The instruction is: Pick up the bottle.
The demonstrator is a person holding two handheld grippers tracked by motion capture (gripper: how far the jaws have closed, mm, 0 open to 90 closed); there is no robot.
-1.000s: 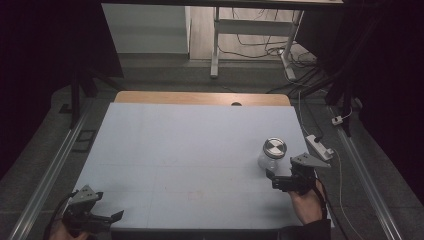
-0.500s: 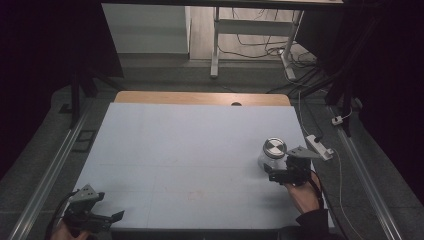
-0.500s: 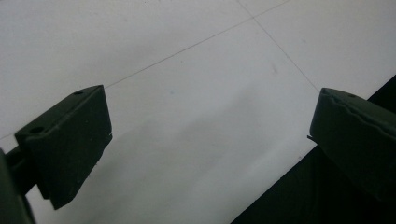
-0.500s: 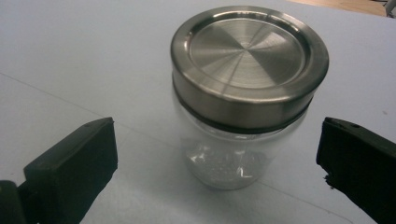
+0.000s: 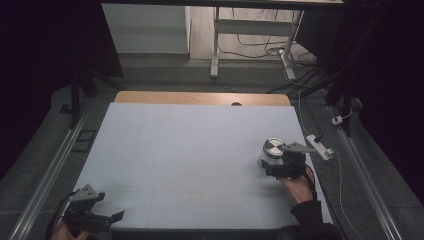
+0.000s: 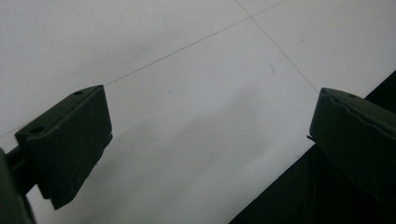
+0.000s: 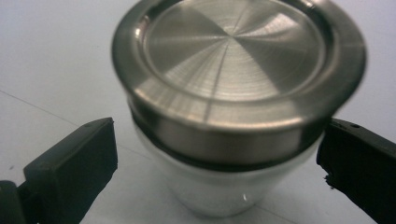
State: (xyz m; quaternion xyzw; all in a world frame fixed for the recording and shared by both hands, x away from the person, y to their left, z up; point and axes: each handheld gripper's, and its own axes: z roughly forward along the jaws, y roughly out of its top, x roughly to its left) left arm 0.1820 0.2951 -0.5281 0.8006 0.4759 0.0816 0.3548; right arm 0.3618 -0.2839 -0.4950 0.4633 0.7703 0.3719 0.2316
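right gripper (image 5: 272, 167) is open, jaws straddling the jar (image 7: 233, 116) just below its steel lid (image 7: 238, 51), not yet touching. jar stands upright at mid right of the high view. left gripper (image 5: 107, 217) open, idle at lower left, well apart.

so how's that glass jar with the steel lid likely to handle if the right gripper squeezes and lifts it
The jar looks rigid, so it probably won't give. Its glossy glass wall may be slippery, and could crack if squeezed hard. The wide metal lid over a narrower base may make it top-heavy and tippy. The right gripper is open around it.
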